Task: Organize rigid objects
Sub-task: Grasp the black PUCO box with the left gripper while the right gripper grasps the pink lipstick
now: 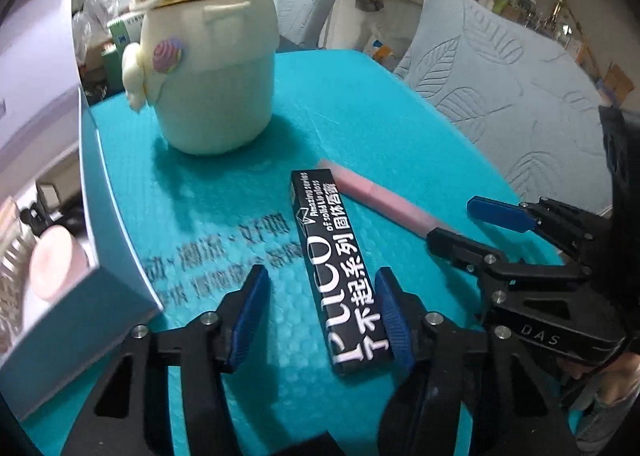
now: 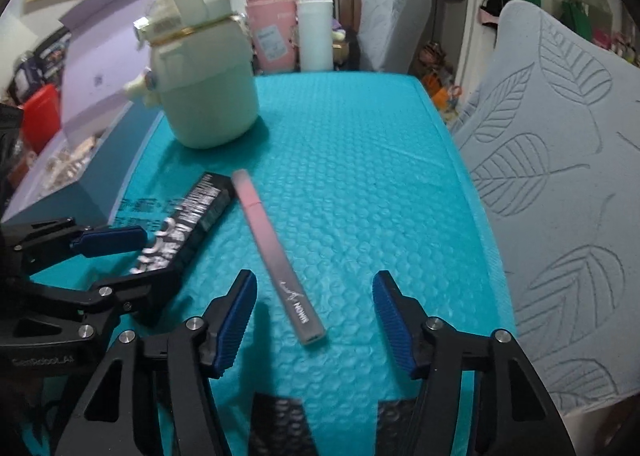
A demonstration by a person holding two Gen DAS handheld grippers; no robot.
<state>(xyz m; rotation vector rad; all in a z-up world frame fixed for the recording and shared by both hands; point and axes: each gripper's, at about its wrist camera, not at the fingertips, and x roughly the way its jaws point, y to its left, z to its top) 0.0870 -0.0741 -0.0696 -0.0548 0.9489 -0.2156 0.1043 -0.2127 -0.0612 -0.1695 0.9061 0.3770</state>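
Observation:
A long black box [image 1: 334, 256] with white lettering lies on the teal bubble mat [image 1: 208, 200]. My left gripper [image 1: 324, 316] is open, the box's near end lying by its right finger. A slim pink tube [image 2: 276, 252] lies beside the box [image 2: 188, 224]. My right gripper [image 2: 314, 316] is open around the tube's near end without touching it. The right gripper [image 1: 472, 220] also shows in the left wrist view, over the tube [image 1: 384, 196]. The left gripper [image 2: 120, 256] shows in the right wrist view around the box.
A cream kettle-shaped container [image 1: 208, 68] stands at the mat's far left. An open lilac and teal box [image 2: 80, 128] holding small items lies along the left edge. Grey leaf-patterned chairs [image 2: 560, 184] stand to the right. Pink and white cups [image 2: 272, 24] stand behind the mat.

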